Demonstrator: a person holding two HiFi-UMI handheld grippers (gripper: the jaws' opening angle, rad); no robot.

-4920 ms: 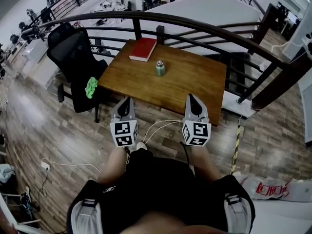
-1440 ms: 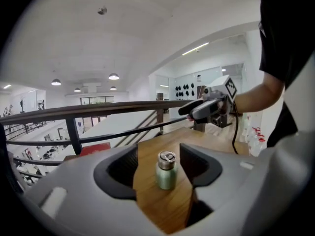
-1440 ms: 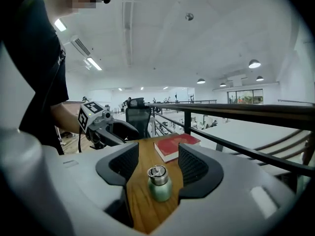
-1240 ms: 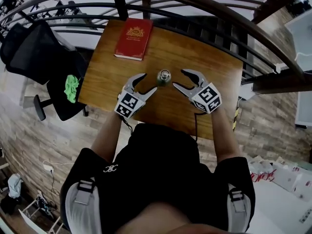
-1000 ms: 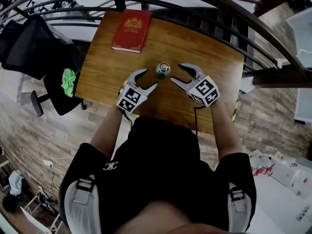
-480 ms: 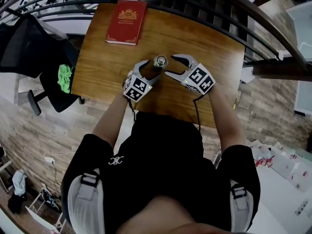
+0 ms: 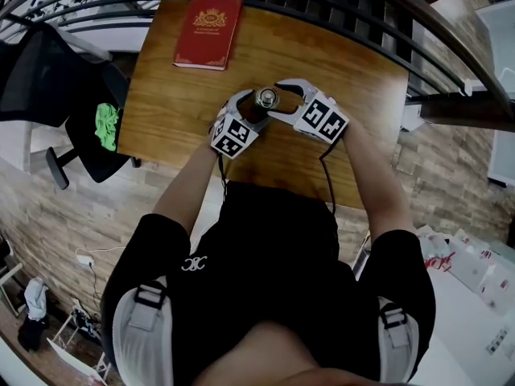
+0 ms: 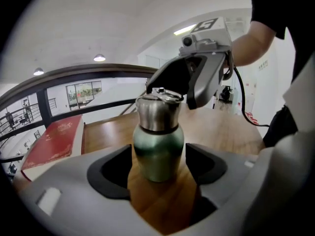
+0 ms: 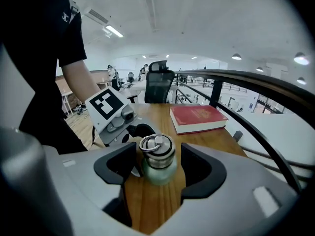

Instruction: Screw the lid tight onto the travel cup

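A small travel cup with a green body and a steel lid with a ring stands upright on the wooden table. My left gripper comes at it from the near left, my right gripper from the right. In the left gripper view the cup stands between the dark pads, with thin gaps on both sides. In the right gripper view the lid sits between the pads, clear of them. Both pairs of jaws are opening and press on nothing.
A red book lies at the table's far left corner. A dark railing curves behind the table. A black chair with a green cloth stands left of the table. Bare tabletop lies to the right.
Both grippers have moved inward from either side of the cup and now bracket it. Their jaws have spread wider. The cup has not moved.
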